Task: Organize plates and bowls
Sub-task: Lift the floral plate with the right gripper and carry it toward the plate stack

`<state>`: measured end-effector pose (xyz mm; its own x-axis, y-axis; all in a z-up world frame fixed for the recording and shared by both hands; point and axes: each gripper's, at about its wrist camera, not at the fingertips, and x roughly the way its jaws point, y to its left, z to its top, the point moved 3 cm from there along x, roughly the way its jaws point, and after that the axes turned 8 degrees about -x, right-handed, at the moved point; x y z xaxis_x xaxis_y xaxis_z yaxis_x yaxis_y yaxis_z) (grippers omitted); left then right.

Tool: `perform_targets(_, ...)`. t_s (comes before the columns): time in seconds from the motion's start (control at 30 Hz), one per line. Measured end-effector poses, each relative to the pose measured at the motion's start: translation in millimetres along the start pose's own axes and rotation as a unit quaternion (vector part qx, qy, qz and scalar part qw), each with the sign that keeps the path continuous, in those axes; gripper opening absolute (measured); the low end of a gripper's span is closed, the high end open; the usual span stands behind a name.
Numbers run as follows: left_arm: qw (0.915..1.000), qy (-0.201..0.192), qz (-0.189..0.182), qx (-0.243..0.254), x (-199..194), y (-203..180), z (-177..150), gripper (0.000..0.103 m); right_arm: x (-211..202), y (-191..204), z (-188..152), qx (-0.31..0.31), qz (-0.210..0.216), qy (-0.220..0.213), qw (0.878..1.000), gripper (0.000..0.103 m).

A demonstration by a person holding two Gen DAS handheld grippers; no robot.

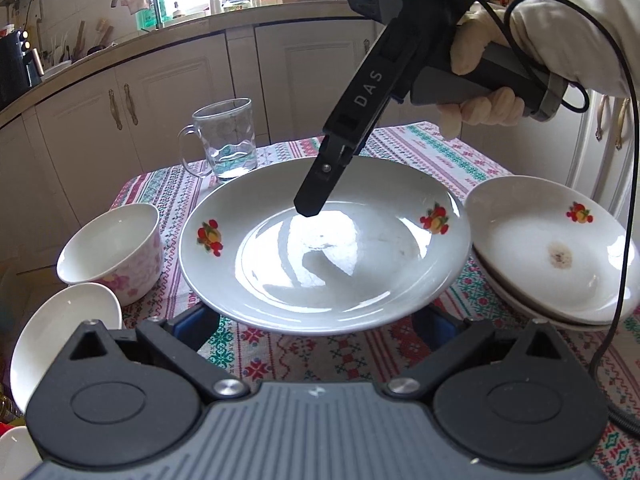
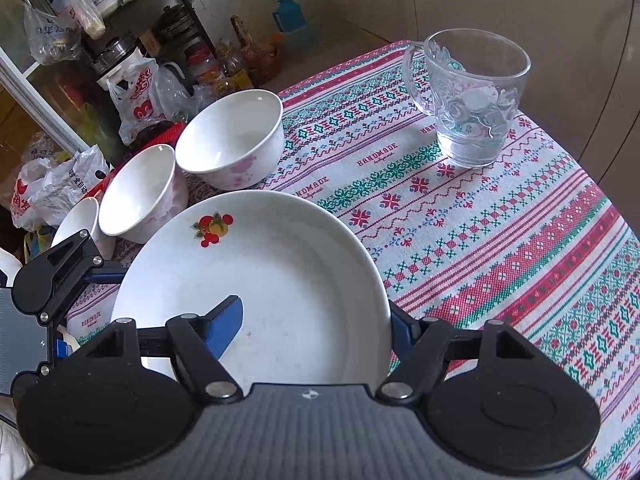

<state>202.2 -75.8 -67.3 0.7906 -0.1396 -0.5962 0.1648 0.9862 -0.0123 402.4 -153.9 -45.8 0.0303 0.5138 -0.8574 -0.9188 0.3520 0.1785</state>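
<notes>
A large white plate with fruit prints [image 1: 324,248] lies on the tablecloth; it also shows in the right wrist view [image 2: 272,280]. My left gripper [image 1: 316,320] is open, its fingers under the plate's near rim on either side. My right gripper [image 2: 316,320] is open astride the plate's rim: one blue pad [image 2: 226,328] lies inside the plate, the other finger [image 2: 400,330] is outside. In the left wrist view the right gripper [image 1: 310,204] comes down over the plate's middle. Stacked white plates [image 1: 560,252] sit to the right. Pink-flowered bowls [image 1: 116,248] [image 2: 232,136] [image 2: 140,196] stand left.
A glass mug [image 1: 226,140] [image 2: 472,96] with a little water stands at the table's far side. A small white dish [image 1: 60,336] sits at the left edge. The right gripper's cable [image 1: 624,240] hangs over the stacked plates. Kitchen cabinets and clutter surround the table.
</notes>
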Motion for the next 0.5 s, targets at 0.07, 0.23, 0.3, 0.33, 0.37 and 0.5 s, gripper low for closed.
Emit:
perform_targets(0.07,1.0,-0.002,-0.004,0.003,-5,-3,0,0.101,-6,5,-3,0.001,-0.004,-0.006,1.0,0.079)
perform_targets(0.23,0.9998,-0.004,-0.014,0.016,-15,-11,-1,0.101,-19,15,-15,0.01,-0.012,-0.017,1.0,0.079)
perform_targets(0.3,0.9996,-0.003,-0.02,0.02,-19,-14,-1,0.101,-24,19,-20,0.012,-0.017,-0.019,1.0,0.079)
perform_targets(0.33,0.9995,-0.004,-0.023,0.022,-21,-16,-1,0.101,-27,22,-23,0.013,-0.02,-0.021,0.999,0.079)
perform_targets(0.37,0.9994,-0.004,-0.025,0.025,-22,-18,-1,0.101,-29,23,-26,0.015,-0.023,-0.022,0.999,0.079)
perform_targets(0.5,0.9986,-0.008,-0.038,0.037,-29,-27,-1,0.101,-39,28,-37,0.023,-0.032,-0.027,0.999,0.079)
